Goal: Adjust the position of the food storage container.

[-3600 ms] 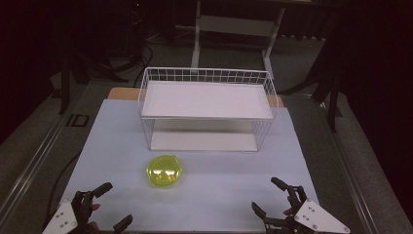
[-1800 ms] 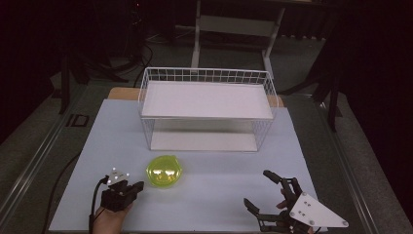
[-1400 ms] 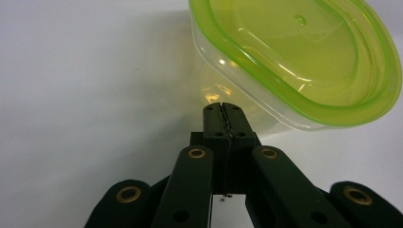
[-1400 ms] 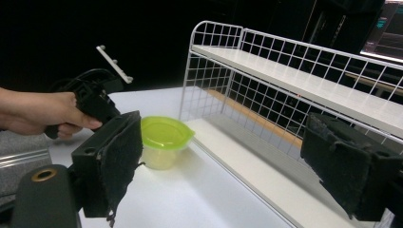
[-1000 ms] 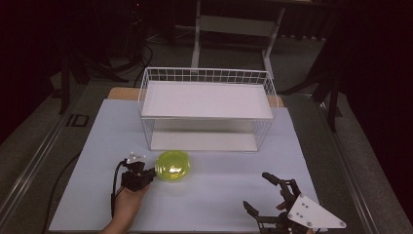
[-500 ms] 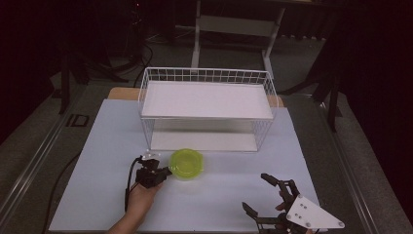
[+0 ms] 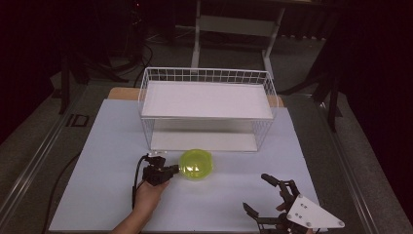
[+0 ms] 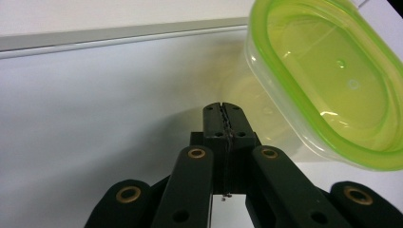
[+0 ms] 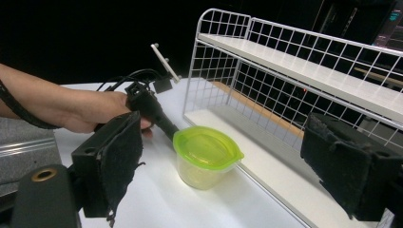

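Observation:
A clear tub with a lime-green lid (image 7: 196, 165) stands upright on the white table, just in front of the wire rack (image 7: 204, 74). My left gripper (image 7: 174, 168) is shut with nothing between its jaws, and its tip rests against the tub's left side. In the left gripper view the closed tips (image 8: 222, 107) sit beside the tub (image 8: 328, 85). My right gripper (image 7: 255, 192) stands open near the front right edge, apart from the tub. Its view shows the tub (image 9: 206, 154) between its two black pads (image 9: 119, 156), farther off, with the left gripper (image 9: 157, 114) behind it.
The white wire rack has an upper shelf (image 7: 207, 100) and a lower shelf (image 7: 202, 141), both bare. The white table top (image 7: 97, 146) spreads to the left and front. A cable (image 7: 136, 183) trails from the left gripper over the person's hand.
The left gripper came in from the front left, shut, and has slid the green-lidded tub rightward and toward the rack. The right gripper has barely moved.

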Demonstrator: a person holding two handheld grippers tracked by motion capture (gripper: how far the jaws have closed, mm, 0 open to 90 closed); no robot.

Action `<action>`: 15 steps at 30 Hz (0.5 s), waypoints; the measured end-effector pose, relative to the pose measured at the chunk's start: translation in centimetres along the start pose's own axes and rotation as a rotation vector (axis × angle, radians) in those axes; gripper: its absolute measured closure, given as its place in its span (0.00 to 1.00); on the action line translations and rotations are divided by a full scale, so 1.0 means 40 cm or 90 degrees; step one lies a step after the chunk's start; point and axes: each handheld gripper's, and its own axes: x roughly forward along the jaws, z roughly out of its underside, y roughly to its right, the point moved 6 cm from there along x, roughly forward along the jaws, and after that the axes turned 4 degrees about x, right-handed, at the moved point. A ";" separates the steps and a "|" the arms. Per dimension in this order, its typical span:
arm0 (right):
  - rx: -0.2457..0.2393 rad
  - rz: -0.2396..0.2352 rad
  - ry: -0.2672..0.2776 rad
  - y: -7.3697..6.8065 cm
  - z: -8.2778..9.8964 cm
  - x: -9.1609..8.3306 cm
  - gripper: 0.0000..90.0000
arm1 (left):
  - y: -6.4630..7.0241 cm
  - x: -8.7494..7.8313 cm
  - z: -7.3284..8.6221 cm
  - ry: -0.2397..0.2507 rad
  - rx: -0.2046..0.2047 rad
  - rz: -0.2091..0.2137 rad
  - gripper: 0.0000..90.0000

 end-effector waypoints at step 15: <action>0.001 0.003 -0.001 0.002 0.003 -0.004 0.15 | 0.058 0.049 -0.014 -0.020 0.019 0.043 1.00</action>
